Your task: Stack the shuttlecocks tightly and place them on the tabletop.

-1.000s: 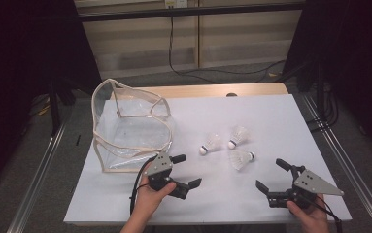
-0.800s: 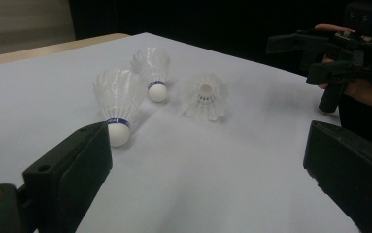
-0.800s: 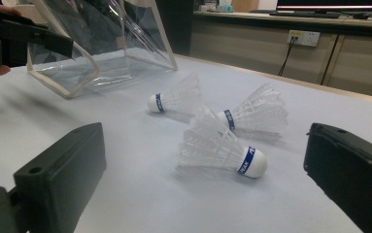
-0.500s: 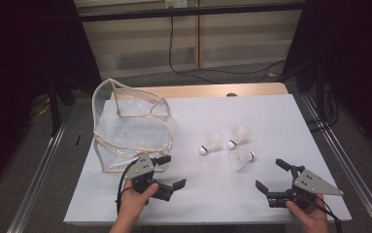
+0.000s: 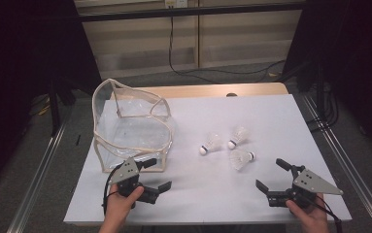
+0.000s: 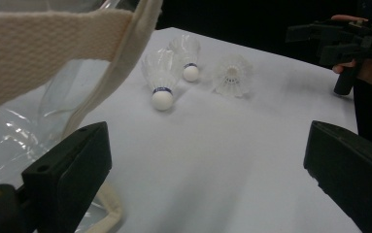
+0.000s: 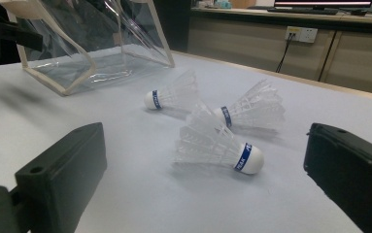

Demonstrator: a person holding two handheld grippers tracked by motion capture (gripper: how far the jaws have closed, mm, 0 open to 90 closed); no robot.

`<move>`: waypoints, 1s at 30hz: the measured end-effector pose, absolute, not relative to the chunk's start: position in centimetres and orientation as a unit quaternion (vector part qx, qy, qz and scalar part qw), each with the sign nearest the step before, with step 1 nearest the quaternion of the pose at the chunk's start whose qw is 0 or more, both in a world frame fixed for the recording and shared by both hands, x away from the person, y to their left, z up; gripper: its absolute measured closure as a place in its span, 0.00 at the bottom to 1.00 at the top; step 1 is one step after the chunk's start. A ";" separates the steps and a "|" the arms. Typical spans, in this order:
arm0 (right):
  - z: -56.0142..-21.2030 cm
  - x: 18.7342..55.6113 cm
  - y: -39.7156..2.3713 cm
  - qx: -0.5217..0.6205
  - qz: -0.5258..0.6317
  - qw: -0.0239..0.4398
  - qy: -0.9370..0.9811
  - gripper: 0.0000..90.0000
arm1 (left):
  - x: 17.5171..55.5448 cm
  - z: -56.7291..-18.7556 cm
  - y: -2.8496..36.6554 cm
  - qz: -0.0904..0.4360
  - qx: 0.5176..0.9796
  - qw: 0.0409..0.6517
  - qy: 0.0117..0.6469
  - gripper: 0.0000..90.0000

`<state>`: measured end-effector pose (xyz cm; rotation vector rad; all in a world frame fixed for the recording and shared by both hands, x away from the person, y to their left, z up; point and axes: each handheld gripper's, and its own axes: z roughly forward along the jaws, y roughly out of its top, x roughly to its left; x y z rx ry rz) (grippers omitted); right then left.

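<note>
- Two hand-held tools sit low over a white bench (image 5: 280, 116), one in each of a person's hands, seen from above.
- Over the last second the left tool (image 5: 152, 174) has drawn back toward the person's edge of the bench and slid left; it now sits just in front of the near corner of a clear plastic bag (image 5: 130, 128) with cream fabric edging.
- The right tool (image 5: 277, 175) has not moved in that time, and neither have the bag or the three shuttlecocks.
- This suggests the left hand is lining up to steady or hold open the bag, while the right hand waits to pick up a shuttlecock; nothing has been lifted yet.
- The left tool's jaws are spread wide and hold nothing. One jaw lies close to the bag's bottom seam; whether it touches cannot be told. The left hand (image 5: 120, 206) grips the handle from below, with the tool pointing to the right across the bench.
- The right tool's jaws are also spread wide and empty. The right hand (image 5: 307, 213) holds it near the front right corner of the bench, pointing left and away toward the shuttlecocks.
- The three white shuttlecocks lie on their sides in a loose cluster near the middle of the bench, to the right of the bag and well apart from it.
- The nearest shuttlecock (image 7: 217, 141) lies straight ahead between the right tool's jaws, cork tip toward the right jaw. The other two (image 5: 211, 143) (image 5: 238, 137) lie just behind it.
- The bag stands open at the top, and appears empty.
</note>
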<state>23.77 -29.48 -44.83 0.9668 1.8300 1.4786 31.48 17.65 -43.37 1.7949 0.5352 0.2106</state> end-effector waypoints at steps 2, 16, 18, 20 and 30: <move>-44.8 23.8 -29.5 0.363 0.555 0.296 0.688 0.01 | 31.4 -43.4 17.8 0.092 0.770 0.588 0.232 0.04; -44.9 24.0 -29.4 0.367 0.548 0.295 0.691 0.01 | 31.2 -43.6 19.3 0.096 0.764 0.594 0.234 0.04; -44.9 24.0 -29.4 0.366 0.548 0.295 0.691 0.01 | 31.3 -43.5 19.4 0.097 0.762 0.595 0.236 0.04; -44.9 24.0 -29.4 0.366 0.548 0.294 0.692 0.01 | 31.2 -43.6 19.5 0.098 0.761 0.596 0.235 0.04; -45.0 24.1 -29.3 0.363 0.545 0.294 0.696 0.01 | 31.2 -43.6 20.2 0.102 0.758 0.599 0.237 0.04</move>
